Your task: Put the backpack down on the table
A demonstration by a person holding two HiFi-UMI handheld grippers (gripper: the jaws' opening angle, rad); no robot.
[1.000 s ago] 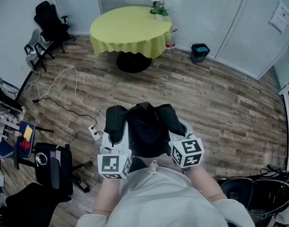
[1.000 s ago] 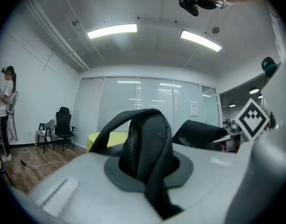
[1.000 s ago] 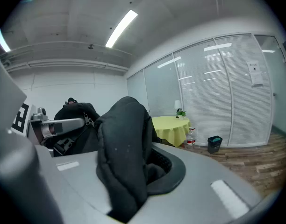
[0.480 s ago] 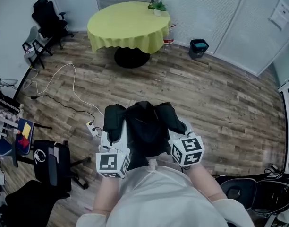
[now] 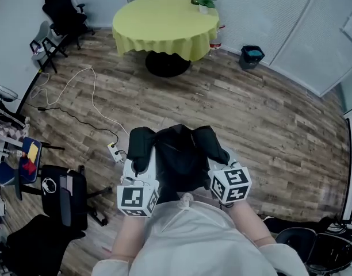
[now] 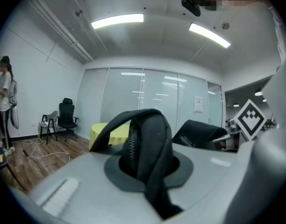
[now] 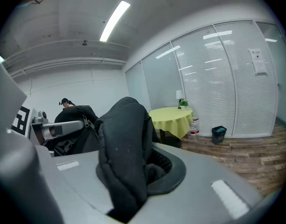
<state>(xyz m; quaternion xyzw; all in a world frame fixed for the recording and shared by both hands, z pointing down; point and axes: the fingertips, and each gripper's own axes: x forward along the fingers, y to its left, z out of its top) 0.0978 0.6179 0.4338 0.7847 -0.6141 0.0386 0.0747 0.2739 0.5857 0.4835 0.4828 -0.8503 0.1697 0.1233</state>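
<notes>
The backpack hangs in front of the person's chest, carried between the two grippers. The left gripper is clamped tight on the left strap, which loops up out of its closed jaws. The right gripper pinches the right strap just as tightly.

The bag is off the floor and well apart from the table. That stands straight ahead across the wooden floor, round, under a yellow-green cloth. Both grippers point toward it side by side, neither clearly nearer, and the bag's width runs across from one to the other.

The way there looks open, with bare boards down the middle. A white cable and a power strip lie off to the left, chairs stand left of the table, and a bin sits to its right. Only a small plant stands on the table, at its far edge, so the near side has room. I'd say the carry across is most of what remains, followed by lowering the bag past the near rim.
</notes>
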